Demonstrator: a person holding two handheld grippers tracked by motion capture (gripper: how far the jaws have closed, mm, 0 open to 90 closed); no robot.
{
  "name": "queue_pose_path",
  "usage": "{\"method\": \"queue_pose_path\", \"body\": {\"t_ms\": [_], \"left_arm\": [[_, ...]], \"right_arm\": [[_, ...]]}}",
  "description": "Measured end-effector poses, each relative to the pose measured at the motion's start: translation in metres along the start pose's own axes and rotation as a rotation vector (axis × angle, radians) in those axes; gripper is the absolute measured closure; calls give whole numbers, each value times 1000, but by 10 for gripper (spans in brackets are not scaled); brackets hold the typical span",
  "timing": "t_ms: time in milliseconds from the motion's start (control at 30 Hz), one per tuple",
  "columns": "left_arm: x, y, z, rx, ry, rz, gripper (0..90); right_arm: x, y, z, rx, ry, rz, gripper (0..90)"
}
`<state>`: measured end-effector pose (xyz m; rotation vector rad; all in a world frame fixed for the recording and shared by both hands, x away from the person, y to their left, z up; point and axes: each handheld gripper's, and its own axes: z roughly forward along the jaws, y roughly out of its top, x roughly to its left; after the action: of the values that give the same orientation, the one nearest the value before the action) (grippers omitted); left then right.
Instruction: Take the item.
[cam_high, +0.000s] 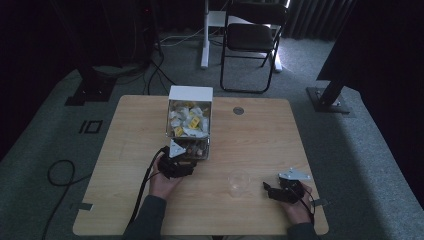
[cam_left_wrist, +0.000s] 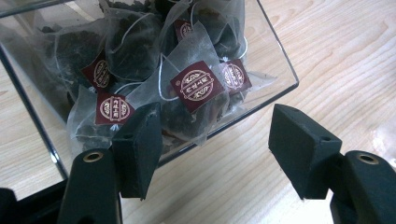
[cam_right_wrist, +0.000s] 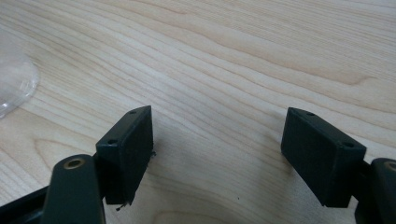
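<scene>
Left tongs (cam_left_wrist: 212, 149) gape wide at the near end of a clear box (cam_left_wrist: 280, 70) mid-bench, one jaw against its wall, nothing gripped. Inside lie mesh tea bags (cam_left_wrist: 187, 93) with dark red tags; yellow-tagged bags (cam_high: 189, 120) fill the far part. Right tongs (cam_right_wrist: 217, 154) stand open over bare bench (cam_right_wrist: 243, 60) at near right, just right of a clear cup (cam_high: 239, 181).

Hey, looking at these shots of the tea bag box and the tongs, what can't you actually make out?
- Labels on the tea bags: left gripper view, print too small to read.
- Clear cup: right gripper view, cut off by the left edge.
- Left tongs: high view, tips too dark against the box.
</scene>
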<state>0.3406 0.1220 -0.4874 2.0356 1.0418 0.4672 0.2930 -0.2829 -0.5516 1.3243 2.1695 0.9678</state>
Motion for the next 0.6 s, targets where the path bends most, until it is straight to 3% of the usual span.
{"method": "queue_pose_path", "body": {"t_ms": [267,400,600], "left_arm": [[-4,-7,-6,12,-3,6,364],[-5,-11,-8,28,-6,5,417],[-4,-11,-12,2,-34,-12,461]], "right_arm": [[0,0,0,0,1,0,250],[0,0,0,0,1,0,250],[0,0,0,0,1,-1,249]]}}
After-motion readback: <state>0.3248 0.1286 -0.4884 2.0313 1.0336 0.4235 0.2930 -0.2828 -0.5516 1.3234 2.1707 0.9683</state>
